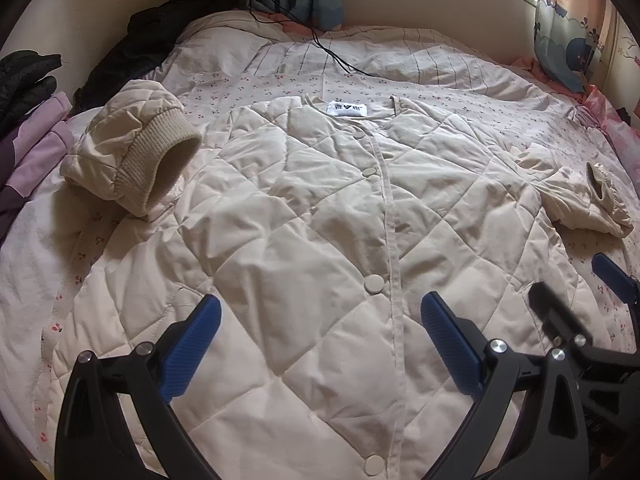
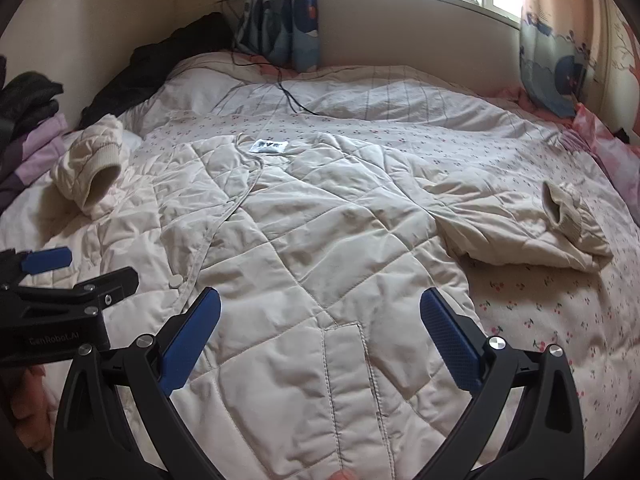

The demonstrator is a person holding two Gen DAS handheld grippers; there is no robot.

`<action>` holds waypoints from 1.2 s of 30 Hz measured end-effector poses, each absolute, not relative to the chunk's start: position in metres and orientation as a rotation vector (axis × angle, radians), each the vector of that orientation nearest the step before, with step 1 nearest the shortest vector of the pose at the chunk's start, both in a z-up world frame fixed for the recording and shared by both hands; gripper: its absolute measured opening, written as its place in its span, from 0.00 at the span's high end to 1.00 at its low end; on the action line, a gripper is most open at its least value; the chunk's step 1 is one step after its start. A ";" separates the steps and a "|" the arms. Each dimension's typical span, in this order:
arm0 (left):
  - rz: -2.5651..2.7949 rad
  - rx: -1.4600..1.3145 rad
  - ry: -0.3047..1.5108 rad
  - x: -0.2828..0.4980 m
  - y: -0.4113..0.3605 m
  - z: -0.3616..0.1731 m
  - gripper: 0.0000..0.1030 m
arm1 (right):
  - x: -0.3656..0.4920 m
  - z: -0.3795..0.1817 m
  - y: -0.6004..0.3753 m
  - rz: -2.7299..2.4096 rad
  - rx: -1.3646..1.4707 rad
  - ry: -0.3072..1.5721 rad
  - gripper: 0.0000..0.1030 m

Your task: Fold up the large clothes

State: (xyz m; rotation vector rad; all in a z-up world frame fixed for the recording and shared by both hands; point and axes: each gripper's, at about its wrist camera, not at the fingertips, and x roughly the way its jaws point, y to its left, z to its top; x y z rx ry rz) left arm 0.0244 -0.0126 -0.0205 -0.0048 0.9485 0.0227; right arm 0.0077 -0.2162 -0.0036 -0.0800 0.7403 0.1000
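Note:
A cream quilted jacket lies face up and buttoned on the bed, collar away from me; it also shows in the right wrist view. Its left sleeve is bunched with the ribbed cuff open toward me. Its right sleeve lies folded at the right. My left gripper is open and empty over the lower front of the jacket. My right gripper is open and empty over the jacket's lower right panel, beside a pocket.
The bed has a floral quilt. Dark and purple clothes are piled at the left edge. A black cable runs across the far bedding. Curtains and a window are at the far wall.

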 end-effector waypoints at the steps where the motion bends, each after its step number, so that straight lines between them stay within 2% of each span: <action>1: 0.025 -0.003 0.948 0.025 -0.014 -0.020 0.07 | 0.010 -0.005 -0.217 0.101 -0.091 0.756 0.07; 3: 0.015 -0.011 0.943 0.027 -0.015 -0.019 0.07 | 0.013 0.002 -0.224 0.101 -0.108 0.776 0.07; 6: 0.017 -0.032 0.936 0.031 -0.013 -0.018 0.07 | 0.014 0.031 -0.257 -0.016 -0.137 0.693 0.06; 10: 0.015 -0.067 0.949 0.039 -0.013 -0.021 0.07 | 0.041 0.061 -0.355 -0.235 -0.113 0.655 0.06; 13: 0.009 -0.076 0.956 0.043 -0.016 -0.023 0.07 | 0.085 0.045 -0.427 -0.336 -0.145 0.725 0.06; 18: 0.019 -0.050 0.957 0.046 -0.019 -0.026 0.07 | 0.138 -0.010 -0.478 -0.318 -0.286 0.876 0.08; 21: 0.032 -0.047 0.966 0.049 -0.018 -0.030 0.07 | 0.154 -0.037 -0.509 -0.260 -0.190 0.971 0.44; 23: 0.037 -0.048 0.973 0.050 -0.016 -0.033 0.07 | 0.157 -0.040 -0.538 -0.247 -0.079 0.969 0.57; 24: 0.038 -0.052 0.977 0.050 -0.015 -0.034 0.07 | 0.154 -0.032 -0.563 -0.229 0.043 0.934 0.70; 25: 0.038 -0.059 0.980 0.050 -0.014 -0.035 0.07 | 0.147 -0.021 -0.583 -0.247 0.183 0.896 0.80; 27: 0.037 -0.074 0.982 0.051 -0.012 -0.035 0.07 | 0.119 -0.001 -0.643 -0.243 0.529 0.748 0.80; 30: 0.034 -0.095 0.989 0.051 -0.009 -0.037 0.07 | 0.075 -0.017 -0.723 -0.231 0.993 0.597 0.78; 32: 0.031 -0.099 0.995 0.052 -0.009 -0.038 0.07 | 0.056 -0.040 -0.747 -0.195 1.153 0.600 0.55; 33: 0.031 -0.100 0.996 0.052 -0.009 -0.039 0.07 | 0.050 -0.048 -0.748 -0.194 1.148 0.639 0.40; 36: 0.035 -0.088 0.997 0.052 -0.012 -0.041 0.07 | 0.049 -0.061 -0.739 -0.131 1.108 0.679 0.30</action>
